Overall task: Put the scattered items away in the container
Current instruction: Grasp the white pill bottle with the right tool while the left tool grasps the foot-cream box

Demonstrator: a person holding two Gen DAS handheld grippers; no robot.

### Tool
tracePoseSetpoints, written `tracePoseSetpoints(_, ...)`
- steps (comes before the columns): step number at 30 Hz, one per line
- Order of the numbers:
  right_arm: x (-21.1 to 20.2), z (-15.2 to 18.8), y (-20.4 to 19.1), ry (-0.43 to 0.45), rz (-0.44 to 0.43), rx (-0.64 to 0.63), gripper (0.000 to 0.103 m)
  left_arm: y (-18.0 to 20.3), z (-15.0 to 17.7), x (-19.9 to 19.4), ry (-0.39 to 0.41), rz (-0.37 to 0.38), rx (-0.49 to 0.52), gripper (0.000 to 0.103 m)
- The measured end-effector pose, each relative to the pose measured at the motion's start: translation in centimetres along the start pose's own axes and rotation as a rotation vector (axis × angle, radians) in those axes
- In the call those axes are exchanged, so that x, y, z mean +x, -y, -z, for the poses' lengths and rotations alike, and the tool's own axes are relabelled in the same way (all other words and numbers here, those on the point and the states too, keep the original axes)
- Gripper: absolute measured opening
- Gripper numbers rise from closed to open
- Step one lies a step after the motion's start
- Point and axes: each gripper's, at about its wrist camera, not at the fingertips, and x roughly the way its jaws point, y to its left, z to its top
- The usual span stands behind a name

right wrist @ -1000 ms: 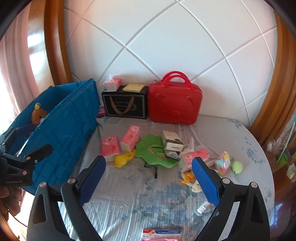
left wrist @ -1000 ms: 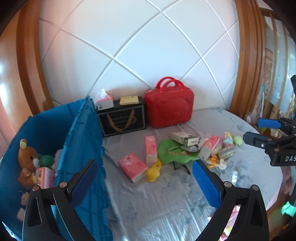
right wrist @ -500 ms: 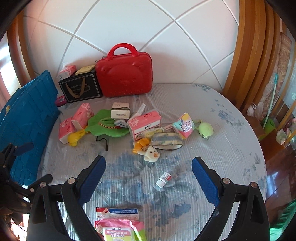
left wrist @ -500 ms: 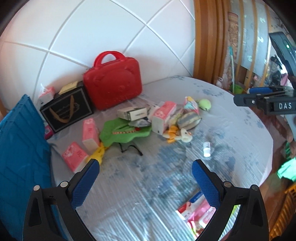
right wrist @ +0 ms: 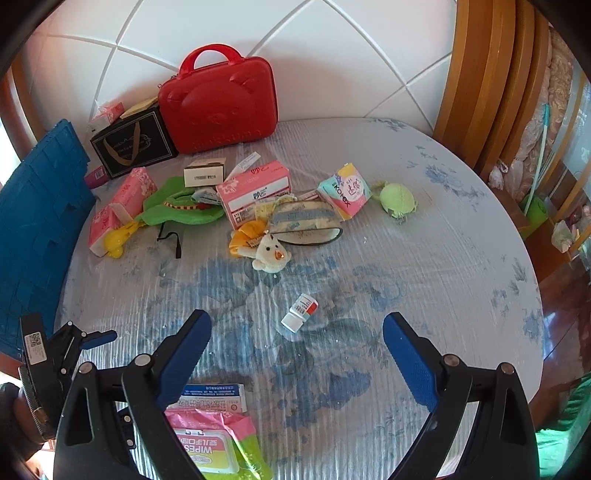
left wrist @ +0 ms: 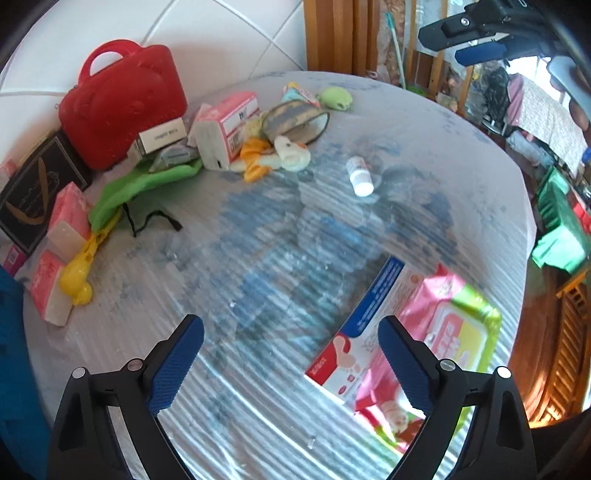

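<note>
My left gripper (left wrist: 291, 363) is open and empty, low over the near table, just left of a wipes pack (left wrist: 447, 339) with a flat blue-and-white box (left wrist: 364, 325) on it. My right gripper (right wrist: 297, 358) is open and empty above a small white bottle (right wrist: 300, 312); the wipes pack (right wrist: 214, 443) lies by its left finger. Scattered items lie further back: pink tissue box (right wrist: 255, 192), white bear toy (right wrist: 269, 254), green cloth (right wrist: 177, 206), yellow duck (right wrist: 116, 236), Kotex pack (right wrist: 345, 192), green ball (right wrist: 397, 197). The blue container's wall (right wrist: 33, 206) stands at the left.
A red case (right wrist: 218, 107) and a black gift box (right wrist: 133, 147) stand against the white wall at the back. The round table's edge (right wrist: 532, 280) drops off on the right, with wooden posts behind. The other gripper shows at the top right of the left wrist view (left wrist: 480, 26).
Both grippers have swung right, away from the blue container, and come lower over the table. The wipes pack and box have come into close view. Both stay open.
</note>
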Motion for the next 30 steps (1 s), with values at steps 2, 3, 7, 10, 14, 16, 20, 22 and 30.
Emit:
tracePoseSetpoints(2,0.9,0.7,0.1,-0.017,0.000,0.008,0.095,-0.1,0.9,1.1,-0.019,0.001,0.028,0.096)
tracePoseSetpoints(3,1.3,1.0,0.2,-0.027,0.000,0.011,0.095,-0.1,1.2,1.6,-0.028,0.010,0.039,0.096)
tracePoseSetpoints(7,2.9,2.3,0.1,-0.061,-0.004,0.019,0.095,0.6,2.2,3.1,-0.043,0.083,0.094,0.093)
tracePoseSetpoints(10,3.9,2.9,0.0,-0.079,-0.005,0.018,0.095,1.0,2.4,3.6,-0.021,0.116,0.113,0.094)
tracePoseSetpoints(14,5.3,3.2,-0.2,-0.092,-0.001,0.012,0.095,1.2,2.1,4.7,-0.021,0.125,0.110,0.094)
tracePoseSetpoints(16,6.1,3.2,-0.2,-0.092,0.002,0.020,0.095,1.3,1.8,5.3,-0.018,0.127,0.107,0.094)
tracePoseSetpoints(20,8.2,2.6,-0.1,-0.089,0.013,0.015,0.095,1.2,1.1,6.1,-0.011,0.131,0.103,0.094)
tracePoseSetpoints(22,9.7,2.4,-0.1,-0.095,0.016,0.019,0.095,1.2,0.9,6.4,-0.008,0.133,0.099,0.094)
tracePoseSetpoints(30,16.0,2.5,0.5,-0.138,0.052,0.014,0.095,1.4,0.9,6.9,0.020,0.159,0.107,0.090)
